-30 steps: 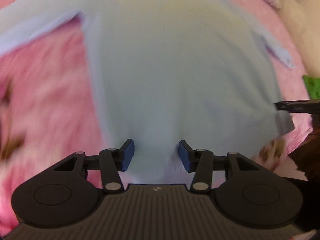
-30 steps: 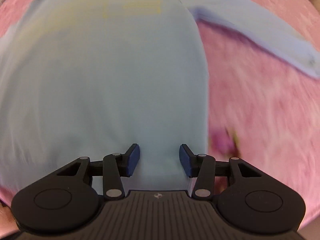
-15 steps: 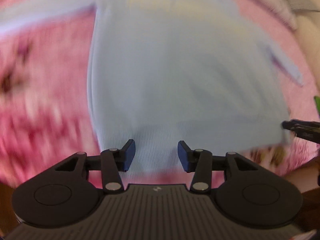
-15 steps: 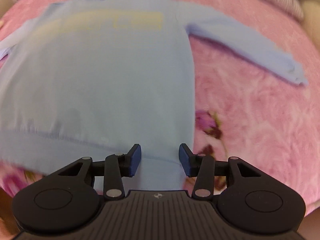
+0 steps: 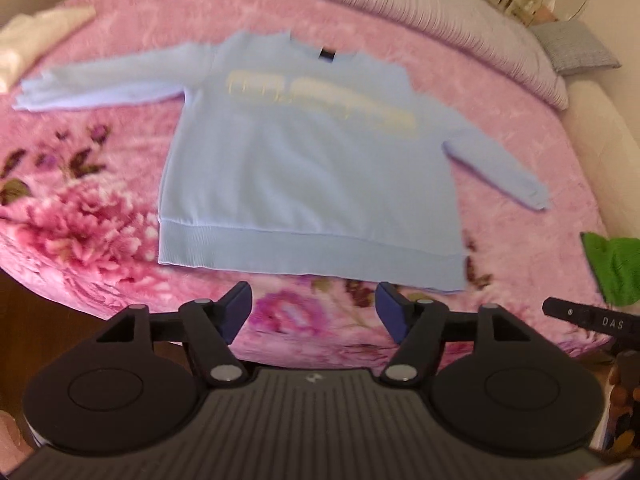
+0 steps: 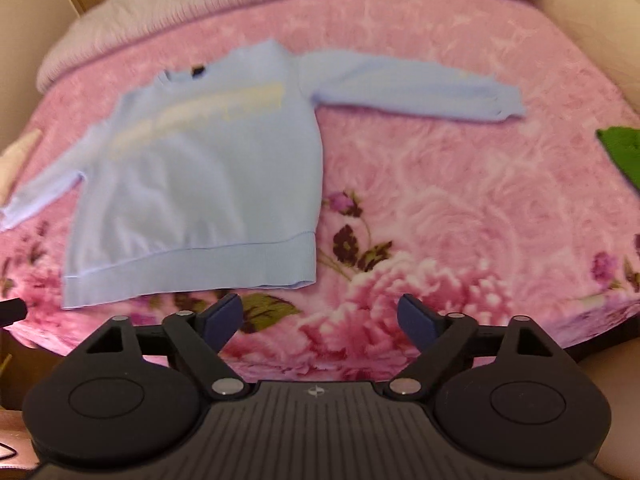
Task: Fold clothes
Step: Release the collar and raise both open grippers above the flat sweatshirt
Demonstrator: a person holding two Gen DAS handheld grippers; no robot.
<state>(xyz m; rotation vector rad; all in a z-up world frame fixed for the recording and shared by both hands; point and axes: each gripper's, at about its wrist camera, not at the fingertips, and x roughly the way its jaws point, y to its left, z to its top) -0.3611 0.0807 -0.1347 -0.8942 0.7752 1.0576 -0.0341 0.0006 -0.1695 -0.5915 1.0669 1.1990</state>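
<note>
A light blue sweatshirt [image 5: 304, 184] with a pale yellow chest print lies flat, front up, on a pink flowered blanket [image 5: 100, 216], both sleeves spread out to the sides. It also shows in the right wrist view [image 6: 200, 196]. My left gripper [image 5: 314, 312] is open and empty, held back just short of the sweatshirt's hem. My right gripper [image 6: 320, 318] is open and empty, held back from the hem's right corner, over the blanket's flower print.
A green cloth [image 5: 612, 264] lies at the blanket's right edge, also in the right wrist view [image 6: 624, 148]. A cream cloth [image 5: 36, 40] lies at the far left. A ribbed pale quilt [image 5: 400, 4] runs along the back. The bed's near edge drops off under both grippers.
Both grippers have pulled back from over the sweatshirt's hem and opened wider. The whole sweatshirt now lies in view, flat on the blanket.
</note>
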